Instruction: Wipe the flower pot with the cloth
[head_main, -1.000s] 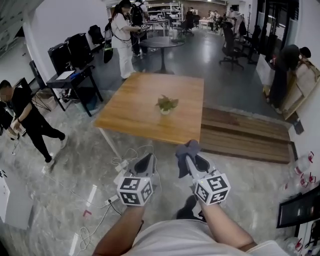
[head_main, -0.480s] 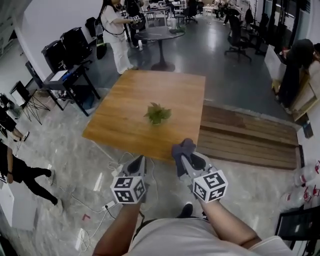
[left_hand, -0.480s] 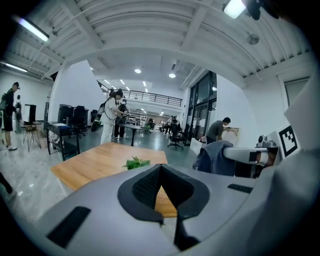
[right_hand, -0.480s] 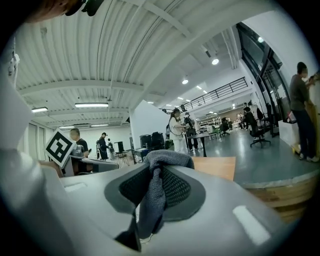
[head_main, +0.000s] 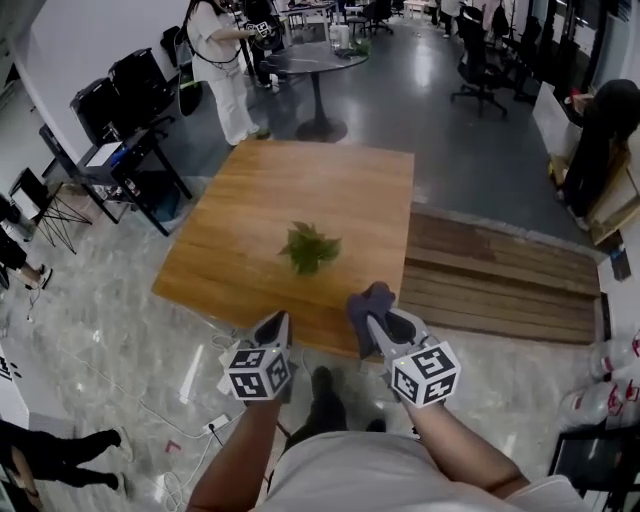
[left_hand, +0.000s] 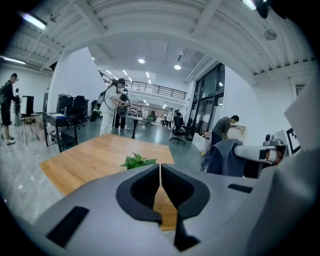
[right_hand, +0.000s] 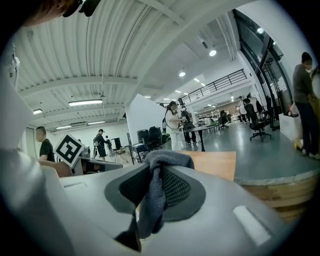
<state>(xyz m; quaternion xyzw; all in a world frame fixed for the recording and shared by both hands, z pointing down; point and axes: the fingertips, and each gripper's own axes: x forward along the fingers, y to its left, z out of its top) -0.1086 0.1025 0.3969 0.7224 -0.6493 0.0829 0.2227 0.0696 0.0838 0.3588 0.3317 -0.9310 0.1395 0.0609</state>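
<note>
A small potted green plant (head_main: 310, 247) stands near the middle of a square wooden table (head_main: 260, 270); the pot itself is hidden under the leaves, and the plant (left_hand: 137, 161) shows again in the left gripper view. My right gripper (head_main: 369, 309) is shut on a grey cloth (head_main: 367, 299), which bunches over the jaw tips (right_hand: 160, 177). It hovers just short of the table's near edge. My left gripper (head_main: 277, 325) is shut with nothing in it, also short of that edge; in the left gripper view the jaws meet (left_hand: 160, 172).
A low wooden platform (head_main: 500, 275) lies right of the table. A black desk with cases (head_main: 125, 140) stands at the left, a round table (head_main: 315, 60) beyond. People stand at the far side and left. Cables and a power strip (head_main: 215, 425) lie on the floor.
I have walked closer to the table: it and the plant sit nearer and lower in the head view. Both grippers keep their pose, the cloth still held.
</note>
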